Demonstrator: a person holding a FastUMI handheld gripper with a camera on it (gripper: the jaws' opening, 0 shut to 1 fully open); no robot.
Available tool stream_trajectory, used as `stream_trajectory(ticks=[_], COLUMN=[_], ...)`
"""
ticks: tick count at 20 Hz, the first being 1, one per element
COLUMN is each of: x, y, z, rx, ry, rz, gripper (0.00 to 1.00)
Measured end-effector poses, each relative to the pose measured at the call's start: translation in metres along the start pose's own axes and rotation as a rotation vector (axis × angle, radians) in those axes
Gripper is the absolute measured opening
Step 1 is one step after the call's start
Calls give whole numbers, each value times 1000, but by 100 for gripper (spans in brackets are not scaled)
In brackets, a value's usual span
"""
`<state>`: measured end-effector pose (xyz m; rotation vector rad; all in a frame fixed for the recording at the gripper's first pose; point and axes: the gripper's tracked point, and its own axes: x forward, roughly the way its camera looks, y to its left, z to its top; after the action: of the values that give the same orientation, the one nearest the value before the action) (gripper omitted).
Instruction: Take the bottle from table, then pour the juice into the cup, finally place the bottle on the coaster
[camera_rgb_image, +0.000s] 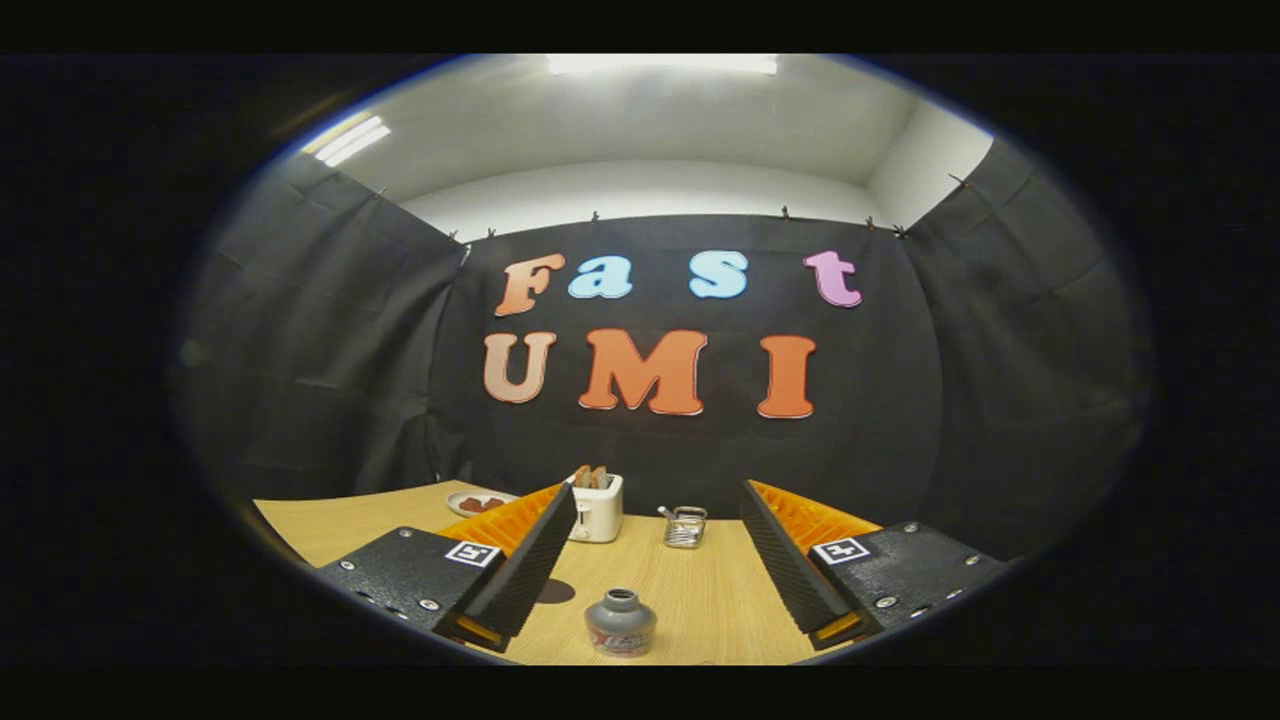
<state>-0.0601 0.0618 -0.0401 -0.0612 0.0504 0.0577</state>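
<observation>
Dark round coaster (556, 591) on the wooden counter (700, 590), partly hidden behind one finger (520, 565) of the wide-open gripper (655, 510). Small white plate (478, 503) half covered likewise; its reddish contents too small to identify. Grey bottle (620, 622) label blurred.

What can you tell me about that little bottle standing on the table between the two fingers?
The bottle is small, squat and grey, with a narrow neck and no cap that I can make out. A label with red on it wraps its lower body. It stands upright on the light wooden table, between the fingers of the open gripper, touched by neither. A dark round coaster lies just beside it. Whether it holds juice cannot be seen.
</observation>
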Motion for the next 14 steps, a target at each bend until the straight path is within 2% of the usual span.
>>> stream_trajectory(ticks=[5, 11, 14], x=[-15, -19, -14], y=[6, 23, 23], z=[-31, -104, -144], rx=[-12, 14, 41], ry=[28, 122, 182], rz=[-2, 57, 61], gripper=[97, 98, 98])
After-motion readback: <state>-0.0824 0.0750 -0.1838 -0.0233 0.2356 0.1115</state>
